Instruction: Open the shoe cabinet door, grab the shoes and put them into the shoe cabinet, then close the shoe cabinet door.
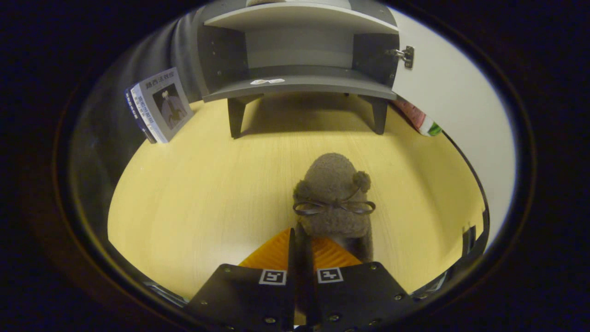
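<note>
A brown fuzzy slipper (334, 193) with a thin bow and small pompoms points toe-first toward the cabinet, just ahead of my fingers. My gripper (303, 236) is shut on the slipper's near rim, with a thin dark strip of it pinched between the two fingers. The grey shoe cabinet (299, 78) stands on short legs at the far side of the yellow wooden table (193, 198). Its white door (442, 92) is swung open to the right, with a metal hinge (406, 56) showing. The lower shelf holds no shoe, only a small white sticker.
A book (161, 103) leans upright against the wall to the left of the cabinet. A red and green packet (421, 121) lies behind the open door at the cabinet's right leg. Bare tabletop stretches between the slipper and the cabinet.
</note>
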